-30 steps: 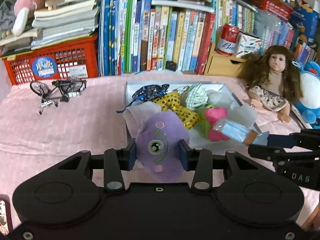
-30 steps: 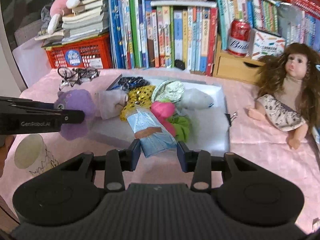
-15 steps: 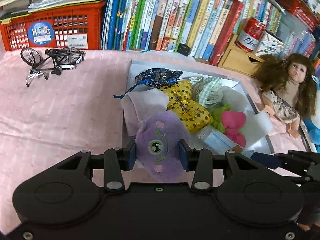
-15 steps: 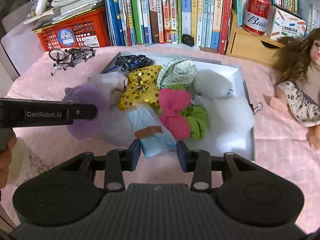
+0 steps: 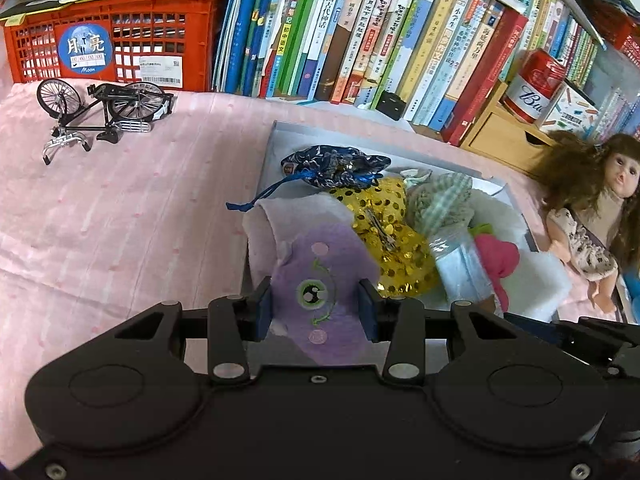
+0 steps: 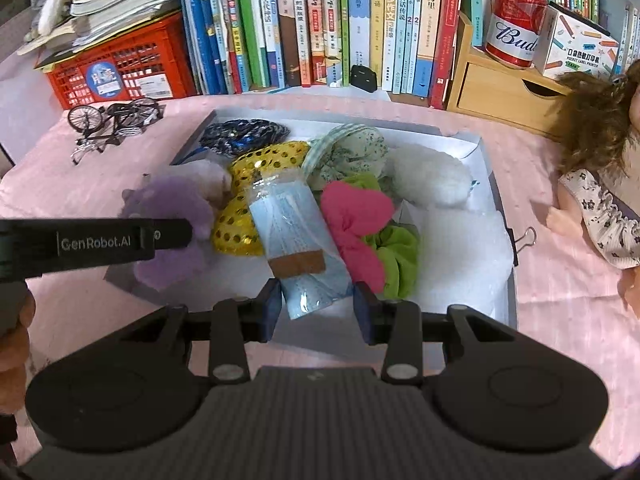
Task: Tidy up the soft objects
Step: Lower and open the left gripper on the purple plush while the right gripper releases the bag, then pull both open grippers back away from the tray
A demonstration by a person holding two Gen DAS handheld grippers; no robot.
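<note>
Both grippers have carried their loads forward and down over the white tray point(image 6: 486, 168) since a second ago, the bookshelf backdrop sliding up out of frame. The left gripper point(image 5: 316, 309) pinches a purple plush toy point(image 5: 320, 280) between its blue pads; the right gripper point(image 6: 316, 307) is clamped on the near end of a bagged pack of blue masks point(image 6: 298, 240), whose far end lies across the heap just ahead.

Beyond the right fingers sit a pink scrunchie point(image 6: 356, 216) and a green one point(image 6: 396, 260), touching; farther off, a gold sequin pouch point(image 6: 248, 200), a floral cloth bundle point(image 6: 352, 152), a white fluffy piece point(image 6: 430, 178) and a dark blue drawstring bag point(image 6: 244, 134) at the far corner. Ahead of the left gripper a pale cloth point(image 5: 296, 216) lies under the plush.

The risk — the tray is crowded, and a release here could leave the plush hanging over the near left rim, where it may tip onto the pink tablecloth point(image 5: 120, 216). The slick mask bag could slide off the pile. The two grippers work close together and may knock.

Outside the tray: a model bicycle point(image 5: 100, 112) far left, a red crate point(image 5: 112, 52), a row of books point(image 6: 312, 20), a beer can point(image 6: 514, 24) and a doll point(image 5: 592, 216) to the right.
</note>
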